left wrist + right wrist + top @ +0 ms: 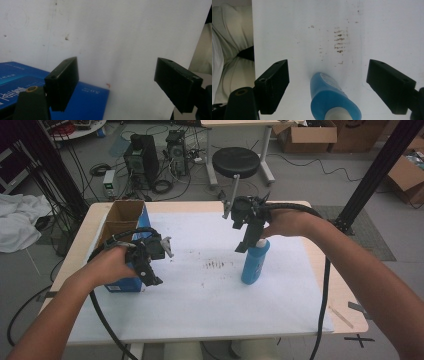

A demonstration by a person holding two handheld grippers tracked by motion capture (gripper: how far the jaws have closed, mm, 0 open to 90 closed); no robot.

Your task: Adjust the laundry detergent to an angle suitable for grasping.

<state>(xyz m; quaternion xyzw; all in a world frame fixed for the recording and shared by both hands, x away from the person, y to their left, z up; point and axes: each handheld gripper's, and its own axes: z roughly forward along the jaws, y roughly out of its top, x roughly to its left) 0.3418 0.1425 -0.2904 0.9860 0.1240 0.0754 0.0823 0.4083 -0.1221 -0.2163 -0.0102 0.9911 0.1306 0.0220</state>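
While the right gripper (pixel 246 242) hangs over the blue bottle (pixel 255 262), its two black jaws stand wide apart and press on nothing. In the right gripper view, the bottle (pixel 332 97) rises between the jaws with clear space on both sides, and its pale cap (pixel 338 115) sits at the bottom edge of that view. The bottle stands upright on the white sheet (pixel 210 295) that covers the table (pixel 340 300), toward the right half of the sheet. A patch of brown marks (pixel 216 265) lies on the sheet just to the left of the bottle, and the same marks (pixel 340 41) show beyond the bottle in the right gripper view.

The left gripper (pixel 150 272) is held at the left side of the table, against the front of a blue cardboard box (pixel 125 282). Its jaws are also spread apart, with nothing between them. In the left gripper view, the box (pixel 85 100) lies behind and below the left-hand jaw, and bare white sheet (pixel 117 50) shows in the gap. From the high view, the box is open at the top and its brown inside (pixel 122 217) shows. The two grippers are well apart, one at each side of the sheet.
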